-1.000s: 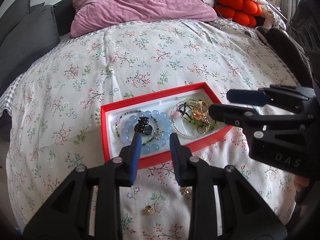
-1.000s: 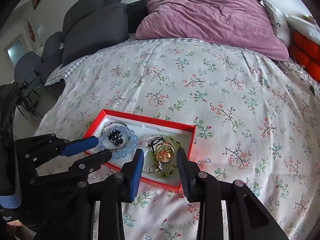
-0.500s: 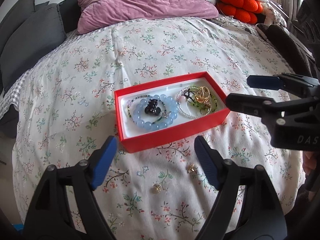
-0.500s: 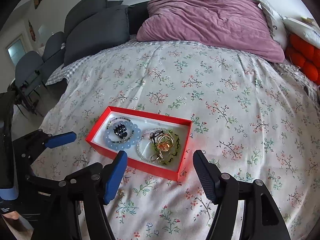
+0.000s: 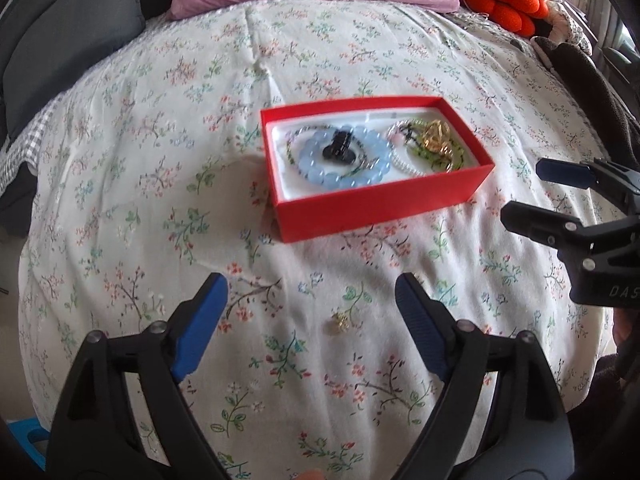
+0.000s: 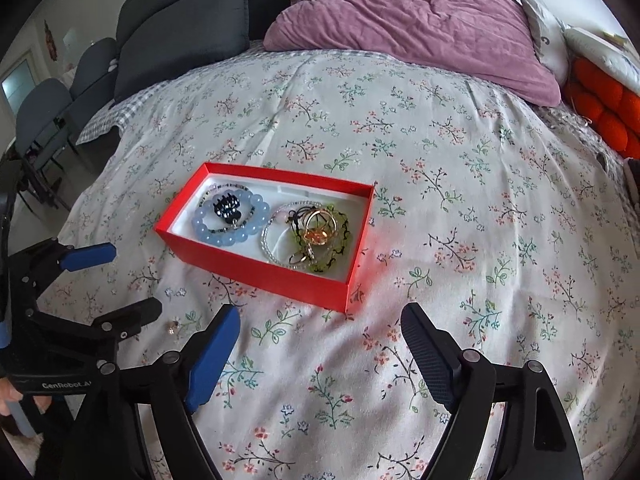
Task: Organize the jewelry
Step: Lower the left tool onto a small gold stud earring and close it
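A red box (image 5: pixel 384 208) (image 6: pixel 256 270) lies on the floral bedspread. It holds a blue bead bracelet (image 5: pixel 344 178) (image 6: pixel 224 236) with a black hair claw (image 5: pixel 338 148) (image 6: pixel 228 205) on it, and a pearl and green bracelet pile with gold rings (image 5: pixel 434 140) (image 6: pixel 318 228). A small gold earring (image 5: pixel 338 325) (image 6: pixel 173 325) lies loose on the bedspread in front of the box. My left gripper (image 5: pixel 312 312) is open and empty, just above the earring. My right gripper (image 6: pixel 320 344) is open and empty, in front of the box's right end.
A purple pillow (image 6: pixel 420 24) and dark grey cushions (image 6: pixel 180 36) lie at the head of the bed. An orange cushion (image 5: pixel 504 4) and a dark garment (image 5: pixel 592 80) lie at the right edge. Grey chairs (image 6: pixel 40 112) stand left of the bed.
Both grippers have opened wide and pulled back from the box toward me. The black hair claw stays in the box on the blue bracelet. One loose earring now shows instead of two.
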